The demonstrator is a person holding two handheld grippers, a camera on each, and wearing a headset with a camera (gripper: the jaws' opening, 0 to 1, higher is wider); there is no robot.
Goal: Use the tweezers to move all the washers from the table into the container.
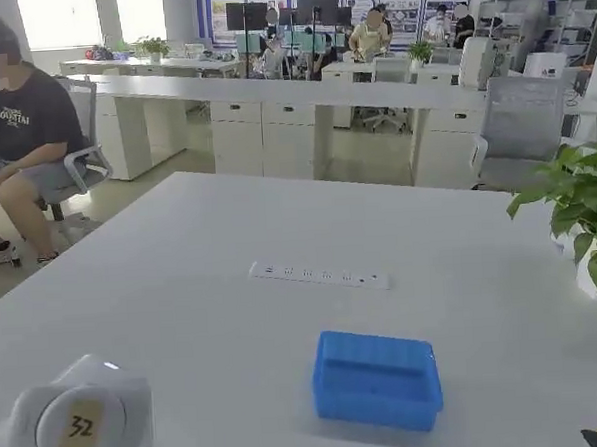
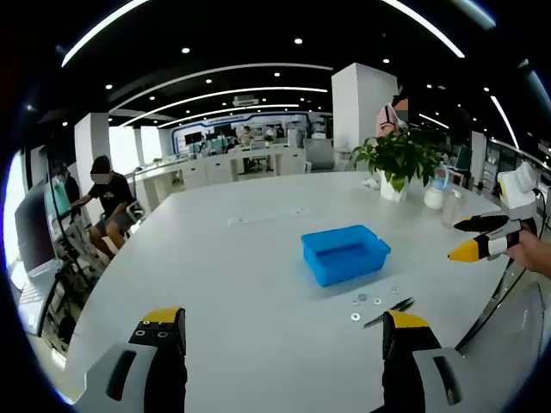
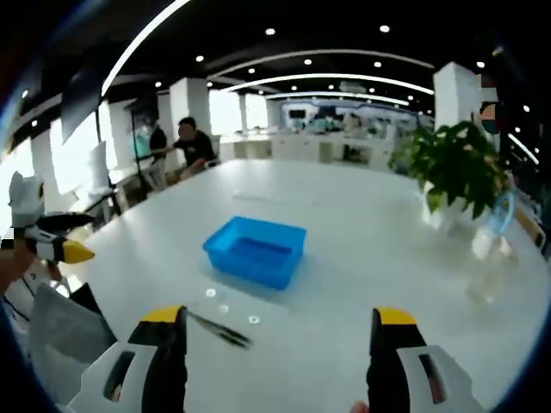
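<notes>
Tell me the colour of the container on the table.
The container is plain blue, clearest in the head view.

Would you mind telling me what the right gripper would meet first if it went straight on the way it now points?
Probably the blue container, at its far right rim, or the table just behind it; depth is unclear. The tweezers and washers lie lower left of that line.

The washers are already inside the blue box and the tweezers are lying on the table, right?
Not quite. The washers are not in the box. They lie on the table just beside it, as the left gripper view shows. The tweezers do lie on the table, next to the washers.
</notes>
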